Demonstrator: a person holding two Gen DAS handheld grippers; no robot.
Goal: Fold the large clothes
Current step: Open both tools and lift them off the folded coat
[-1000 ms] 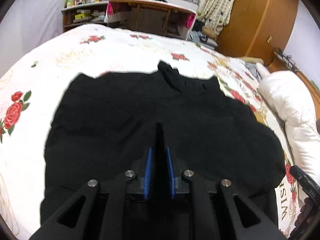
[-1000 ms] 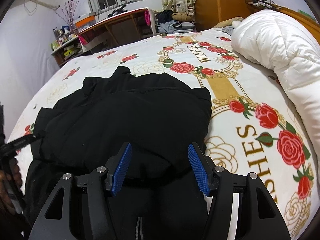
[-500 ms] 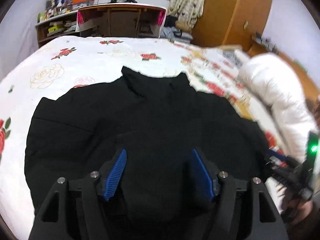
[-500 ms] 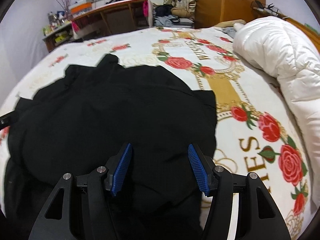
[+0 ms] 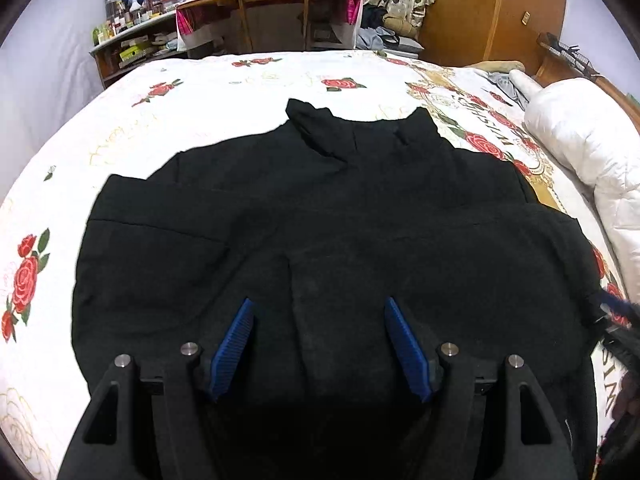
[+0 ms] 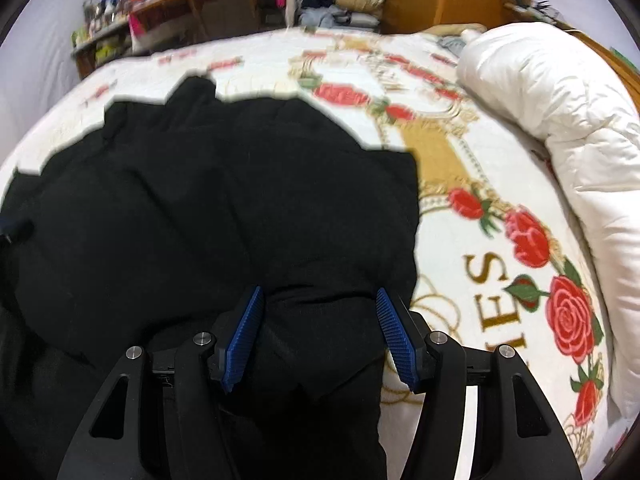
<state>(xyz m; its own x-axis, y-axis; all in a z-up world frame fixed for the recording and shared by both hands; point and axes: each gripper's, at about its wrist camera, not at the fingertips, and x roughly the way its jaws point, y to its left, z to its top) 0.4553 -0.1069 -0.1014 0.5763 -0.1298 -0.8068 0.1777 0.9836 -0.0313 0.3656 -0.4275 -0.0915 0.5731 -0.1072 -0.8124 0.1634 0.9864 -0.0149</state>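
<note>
Black garment (image 5: 340, 220) on rose bedspread (image 6: 460, 168) w/ "ES" lettering — L gripper (image 5: 318, 342) & R gripper (image 6: 320, 330) jaws apart.

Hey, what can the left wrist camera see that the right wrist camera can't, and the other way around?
Only the left wrist view shows the black garment's left edge against the bedspread, with a red rose print beside it. Only the right wrist view shows the garment's right edge, the gold lettering and most of the white duvet. Both show the garment flat on the bed, the wooden desk behind, and an open gripper: left gripper, right gripper.
</note>
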